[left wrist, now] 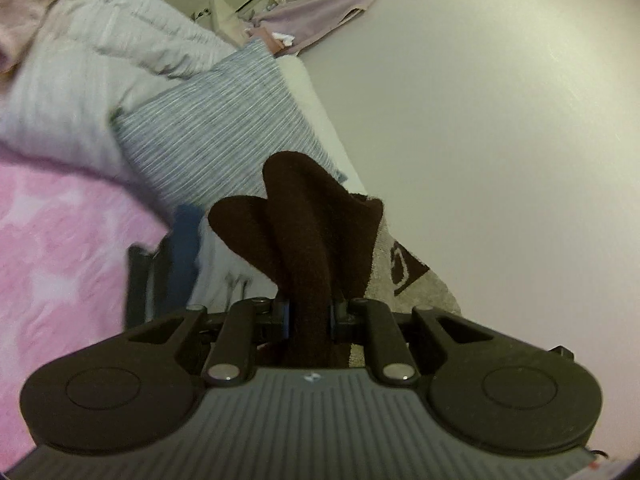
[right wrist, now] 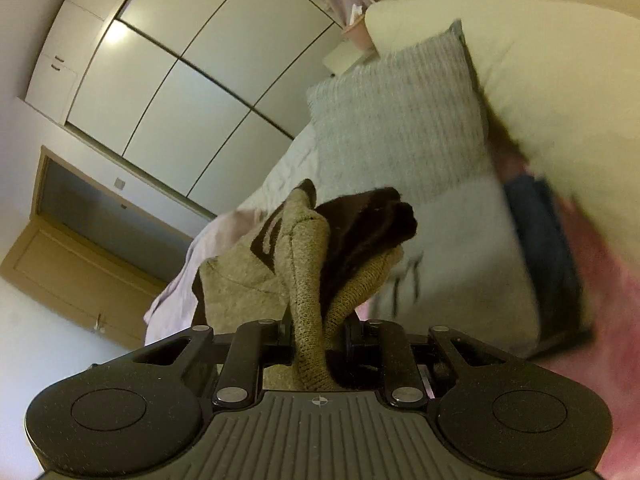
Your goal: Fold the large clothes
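Left gripper (left wrist: 310, 312) clamped on brown-and-beige sweater (left wrist: 308, 232) — right gripper (right wrist: 320, 332) pinching its beige knit, striped pillow (left wrist: 224, 128) behind

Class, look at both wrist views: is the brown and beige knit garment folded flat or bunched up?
Bunched up. The knit garment rises in rumpled ridges from each shut claw, not lying flat.

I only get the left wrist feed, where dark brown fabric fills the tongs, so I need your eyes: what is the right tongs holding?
Observer: The right tongs are shut on a beige ribbed fold of the same beige and dark brown knitted garment.
Operator: What's behind it on that side?
Observer: A light wooden door with a glass panel, to the left of the garment.
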`<state>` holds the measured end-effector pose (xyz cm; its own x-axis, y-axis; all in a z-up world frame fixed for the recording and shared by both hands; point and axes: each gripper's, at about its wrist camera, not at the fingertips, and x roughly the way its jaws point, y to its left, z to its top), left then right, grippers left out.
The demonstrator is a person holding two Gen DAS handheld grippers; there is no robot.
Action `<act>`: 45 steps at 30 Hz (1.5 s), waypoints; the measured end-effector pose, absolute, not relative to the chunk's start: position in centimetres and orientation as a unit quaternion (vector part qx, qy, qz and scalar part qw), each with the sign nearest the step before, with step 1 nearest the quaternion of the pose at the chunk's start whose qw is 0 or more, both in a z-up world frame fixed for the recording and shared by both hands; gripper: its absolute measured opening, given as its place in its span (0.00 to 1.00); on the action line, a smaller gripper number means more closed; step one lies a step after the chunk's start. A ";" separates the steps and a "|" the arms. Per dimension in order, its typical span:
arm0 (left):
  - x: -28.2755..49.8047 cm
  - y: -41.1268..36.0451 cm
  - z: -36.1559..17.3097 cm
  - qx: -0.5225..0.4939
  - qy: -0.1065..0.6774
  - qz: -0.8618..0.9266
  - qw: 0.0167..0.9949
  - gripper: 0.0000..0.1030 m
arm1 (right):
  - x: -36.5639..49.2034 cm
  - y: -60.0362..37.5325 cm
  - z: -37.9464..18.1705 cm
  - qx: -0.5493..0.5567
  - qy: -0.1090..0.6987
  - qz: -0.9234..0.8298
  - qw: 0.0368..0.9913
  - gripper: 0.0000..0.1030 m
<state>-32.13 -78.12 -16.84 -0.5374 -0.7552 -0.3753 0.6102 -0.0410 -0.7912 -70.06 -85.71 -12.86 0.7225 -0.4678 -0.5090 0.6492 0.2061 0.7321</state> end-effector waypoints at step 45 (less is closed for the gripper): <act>-48.8 -96.4 -26.1 0.223 0.325 -0.677 0.621 0.18 | -66.0 -98.2 -26.5 0.225 0.304 -0.533 0.757 0.37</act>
<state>-48.82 -96.38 -26.11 -0.1287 -0.6960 -0.7064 0.9864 -0.0163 -0.1635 -66.01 -98.20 -26.53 0.2462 -0.6708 -0.6996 0.9438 0.3301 0.0156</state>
